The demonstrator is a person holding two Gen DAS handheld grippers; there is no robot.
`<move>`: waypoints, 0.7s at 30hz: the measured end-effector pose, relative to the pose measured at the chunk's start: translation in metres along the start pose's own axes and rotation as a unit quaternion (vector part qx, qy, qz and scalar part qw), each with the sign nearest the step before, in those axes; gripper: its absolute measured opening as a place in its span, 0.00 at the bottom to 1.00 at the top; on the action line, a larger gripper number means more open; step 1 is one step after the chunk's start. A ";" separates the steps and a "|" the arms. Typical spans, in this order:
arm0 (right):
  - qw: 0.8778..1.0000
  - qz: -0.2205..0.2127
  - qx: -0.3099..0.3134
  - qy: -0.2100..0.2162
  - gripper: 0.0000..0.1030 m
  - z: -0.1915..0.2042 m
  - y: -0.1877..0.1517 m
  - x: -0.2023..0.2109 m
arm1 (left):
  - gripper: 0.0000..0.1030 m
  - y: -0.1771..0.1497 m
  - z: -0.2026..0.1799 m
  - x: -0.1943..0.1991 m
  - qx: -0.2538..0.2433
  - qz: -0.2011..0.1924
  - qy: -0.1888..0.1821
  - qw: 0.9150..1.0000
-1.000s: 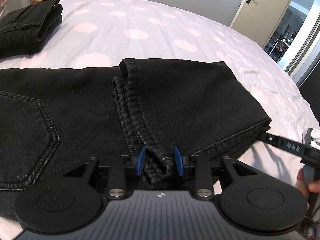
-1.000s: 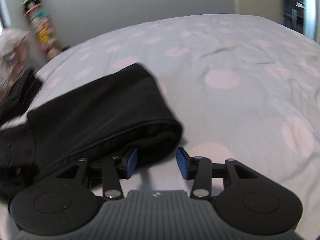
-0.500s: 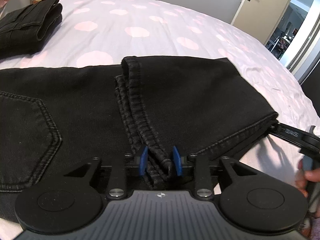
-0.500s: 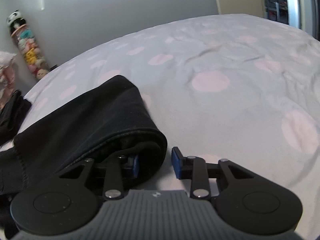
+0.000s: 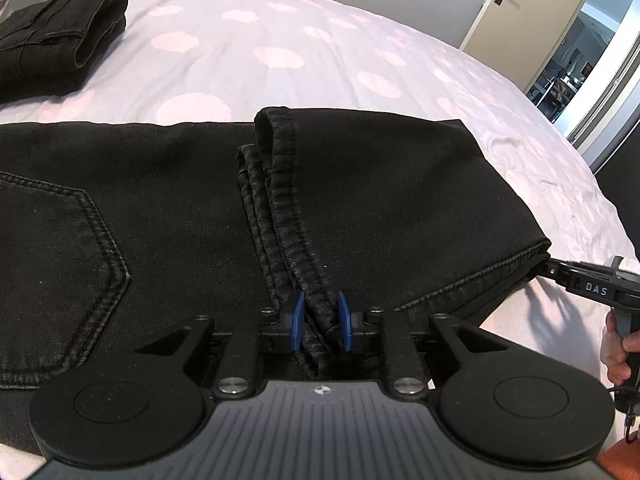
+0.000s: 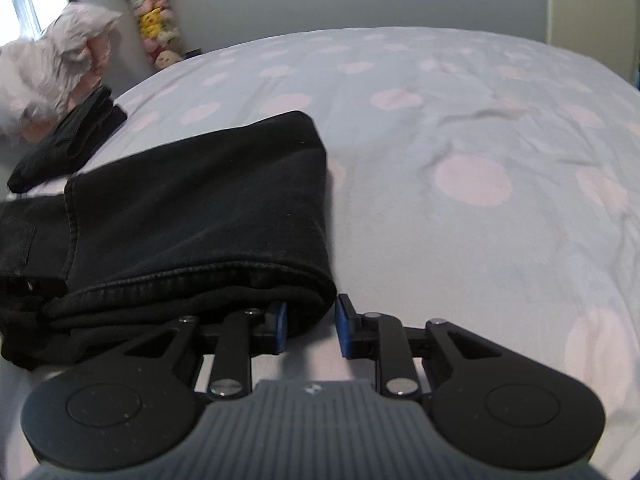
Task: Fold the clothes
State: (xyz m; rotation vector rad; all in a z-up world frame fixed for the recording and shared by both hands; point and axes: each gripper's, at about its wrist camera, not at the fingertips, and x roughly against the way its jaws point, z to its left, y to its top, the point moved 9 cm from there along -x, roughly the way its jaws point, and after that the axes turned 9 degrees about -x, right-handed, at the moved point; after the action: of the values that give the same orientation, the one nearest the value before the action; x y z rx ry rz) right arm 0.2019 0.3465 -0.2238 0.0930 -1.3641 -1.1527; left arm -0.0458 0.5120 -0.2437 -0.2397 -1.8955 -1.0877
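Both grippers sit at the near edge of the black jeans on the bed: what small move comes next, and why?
Probably lift both corners together and carry them over for the next fold. The left gripper pinches the bunched hems, and the right gripper, whose jaws have just been closing, has the folded end of the black jeans between its pads.

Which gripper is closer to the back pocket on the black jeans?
Left. The left gripper clamps the hems beside the back pocket; the right gripper is at the black jeans' folded end, farther away.

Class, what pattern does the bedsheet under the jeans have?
Pale lilac bedsheet with pink dots, clearest in the left wrist view.
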 end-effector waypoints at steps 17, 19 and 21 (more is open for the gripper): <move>0.981 -0.157 0.062 -0.099 0.07 0.063 0.005 0.062 | 0.34 0.006 0.002 0.037 0.003 -0.042 0.066 0.997; 0.976 -0.176 0.094 -0.088 0.07 0.092 0.000 0.058 | 0.34 0.008 0.010 0.059 0.005 -0.066 0.089 0.994; 0.977 -0.171 0.105 -0.072 0.07 0.118 -0.007 0.049 | 0.34 0.008 0.026 0.079 0.030 -0.083 0.112 0.990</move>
State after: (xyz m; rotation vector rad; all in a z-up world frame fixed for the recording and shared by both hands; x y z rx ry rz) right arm 0.0947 0.3748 -0.1598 0.4172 -1.6412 -1.3135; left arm -0.1018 0.5166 -0.1818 0.0729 -1.7654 -1.1165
